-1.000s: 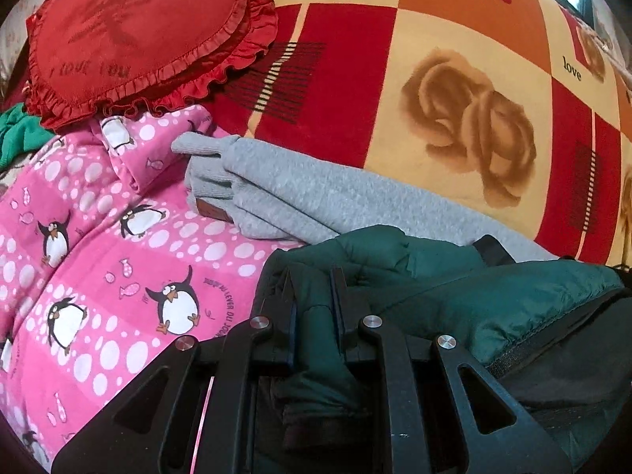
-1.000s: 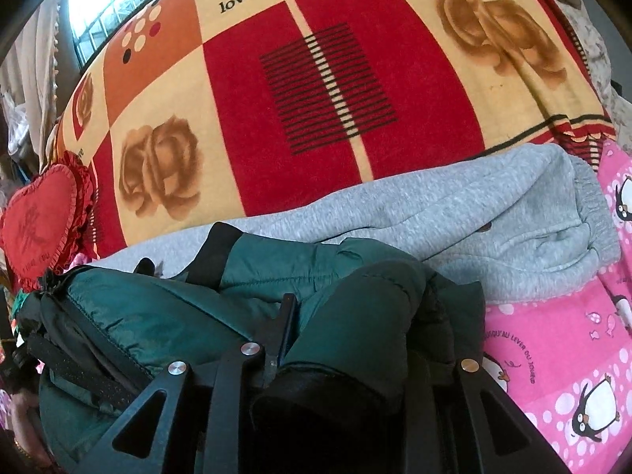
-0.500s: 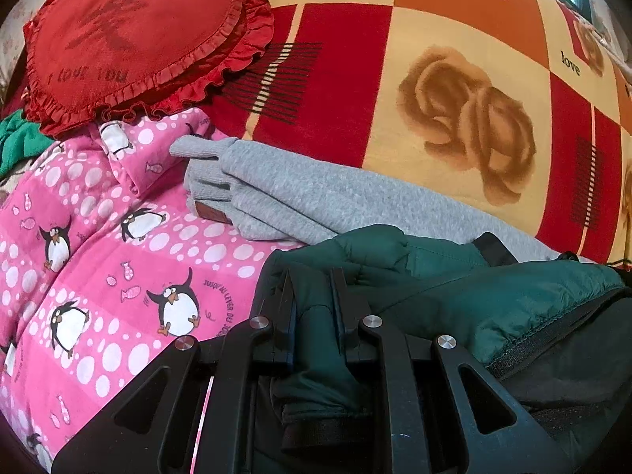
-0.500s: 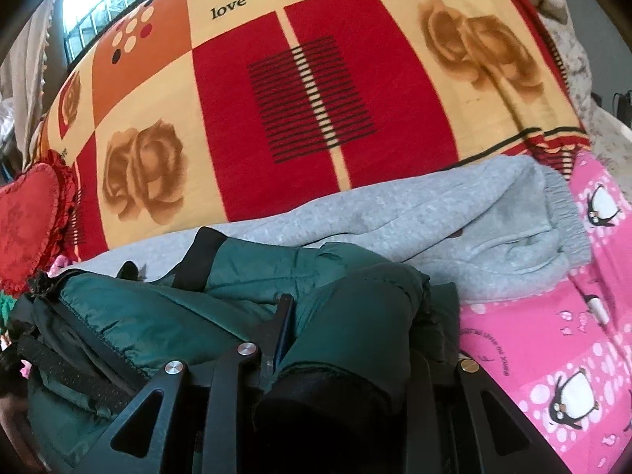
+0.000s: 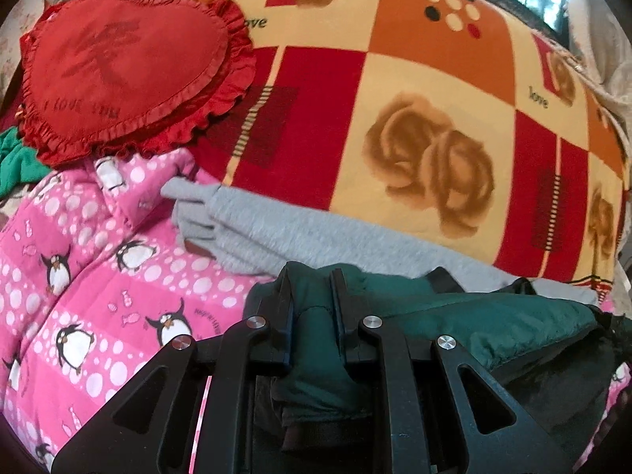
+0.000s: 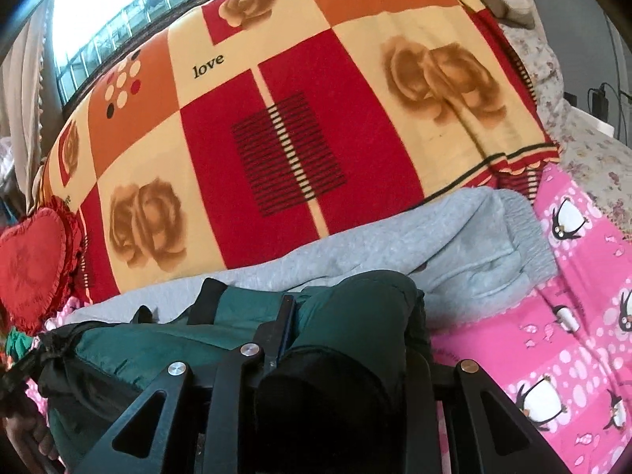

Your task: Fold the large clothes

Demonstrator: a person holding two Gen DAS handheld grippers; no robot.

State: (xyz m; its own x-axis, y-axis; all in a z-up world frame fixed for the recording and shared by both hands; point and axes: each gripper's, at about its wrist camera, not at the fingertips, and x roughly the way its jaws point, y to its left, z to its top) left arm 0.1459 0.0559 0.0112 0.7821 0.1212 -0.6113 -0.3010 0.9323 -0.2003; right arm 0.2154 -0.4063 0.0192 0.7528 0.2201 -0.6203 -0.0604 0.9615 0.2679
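Since the earlier frame I have raised both grippers, left gripper (image 5: 312, 316) and right gripper (image 6: 347, 328) jaws each clenched on the green jacket (image 5: 493, 320), lifted over the grey sweatpants (image 6: 454, 245), folding begun but clearly unfinished.

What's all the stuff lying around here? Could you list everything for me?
jacket: one, dark green, nearest, pinched at both ends
sweatpants: one, grey, behind the jacket
quilt: one, pink with penguins, under the clothes
blanket: one, red, orange and cream with roses, farther back
cushion: one, red, heart-shaped, on the blanket's edge
green cloth: one, beside the cushion
window: one, bright, at the back
left gripper: black, shut on jacket
right gripper: black, shut on jacket
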